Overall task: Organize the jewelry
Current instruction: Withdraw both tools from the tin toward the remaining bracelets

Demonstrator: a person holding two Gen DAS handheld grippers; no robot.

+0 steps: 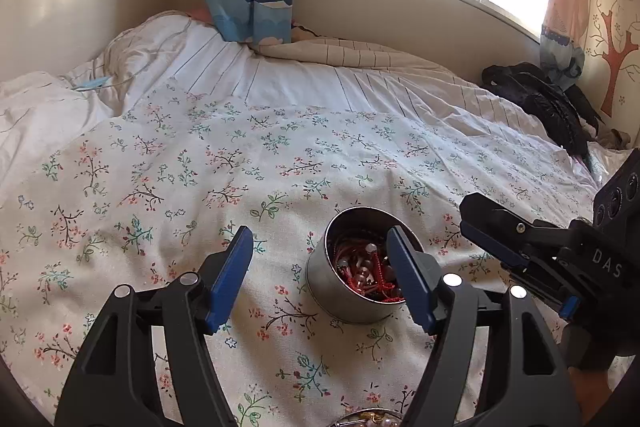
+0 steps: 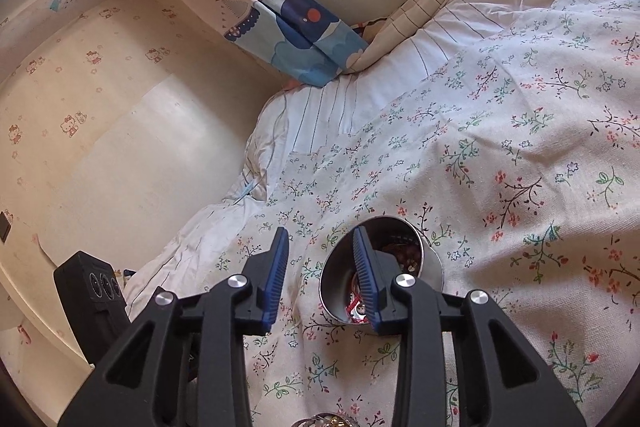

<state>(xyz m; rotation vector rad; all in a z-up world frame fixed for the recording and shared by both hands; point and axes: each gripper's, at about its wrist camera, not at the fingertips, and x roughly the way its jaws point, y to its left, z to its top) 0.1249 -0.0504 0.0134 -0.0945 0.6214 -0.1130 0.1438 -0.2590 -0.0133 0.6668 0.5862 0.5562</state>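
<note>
- One round metal tin (image 1: 352, 267) is seen standing on the flowered bed (image 1: 200, 167), between the two tools.
- It is filled with tangled red cords and pale beads (image 1: 366, 269).
- The left tool (image 1: 320, 275) is spread, empty.
- The right tool (image 2: 320, 273) is spread, one blue ribbed finger (image 2: 366, 275) over the tin's mouth.

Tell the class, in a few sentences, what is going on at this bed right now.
A person is sorting jewelry on a floral bedspread with two grippers. A round metal tin holding red cords and pale beads stands on the cloth. The left hand-held gripper hovers open near the tin, empty. The right hand-held gripper is also open and empty, one finger in front of the tin's mouth. More beaded jewelry peeks in at the bottom edge.
</note>
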